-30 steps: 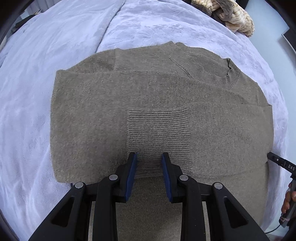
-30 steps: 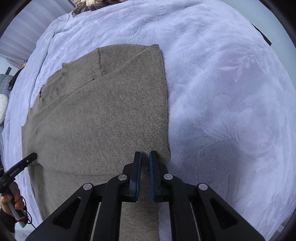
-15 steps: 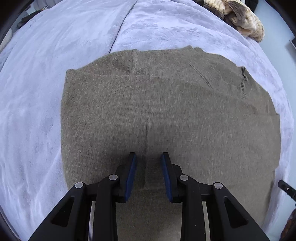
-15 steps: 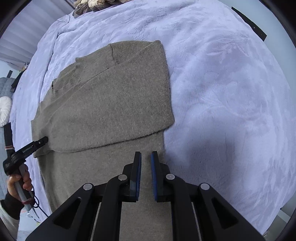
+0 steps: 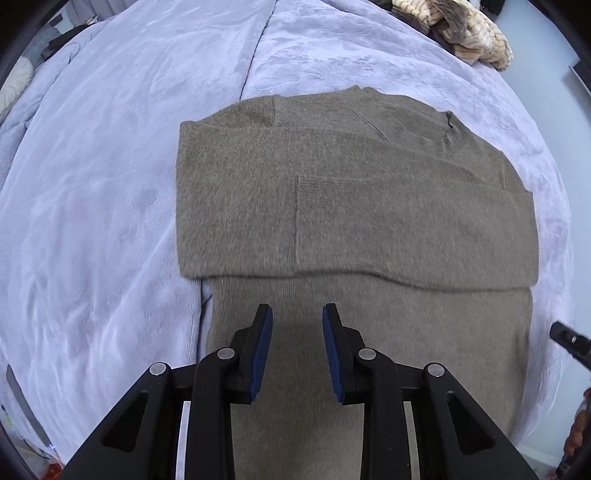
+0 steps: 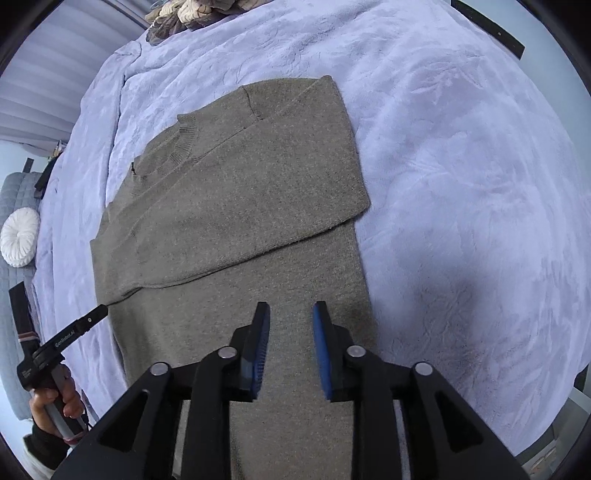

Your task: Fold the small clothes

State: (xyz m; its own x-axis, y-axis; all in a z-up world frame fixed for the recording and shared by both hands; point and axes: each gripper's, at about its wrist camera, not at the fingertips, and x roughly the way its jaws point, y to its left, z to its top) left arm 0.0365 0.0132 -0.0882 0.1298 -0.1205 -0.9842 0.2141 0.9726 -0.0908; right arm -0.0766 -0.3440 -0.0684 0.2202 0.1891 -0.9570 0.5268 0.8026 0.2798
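Observation:
A grey-brown knit sweater (image 5: 354, 206) lies flat on the lilac bedspread (image 5: 110, 206), its sleeves folded across the chest and its ribbed collar (image 5: 454, 136) at the far right. In the right wrist view the same sweater (image 6: 236, 199) stretches away, collar (image 6: 183, 142) at upper left. My left gripper (image 5: 297, 314) hovers above the lower body of the sweater, open, nothing between its blue pads. My right gripper (image 6: 291, 308) hangs over the sweater's right side; its jaws are opening and hold nothing. The left gripper's tip (image 6: 92, 317) and the hand holding it (image 6: 55, 402) show at lower left.
A cream and brown patterned garment (image 5: 465, 29) is heaped at the far end of the bed. A round white cushion (image 6: 20, 236) rests on a grey quilted seat beside the bed. The bedspread (image 6: 461, 184) spreads wide to the right of the sweater.
Both grippers have lifted and drawn back from the sweater, so more of its lower body shows. The right gripper's jaws went from shut to parted. The left jaws kept their gap.

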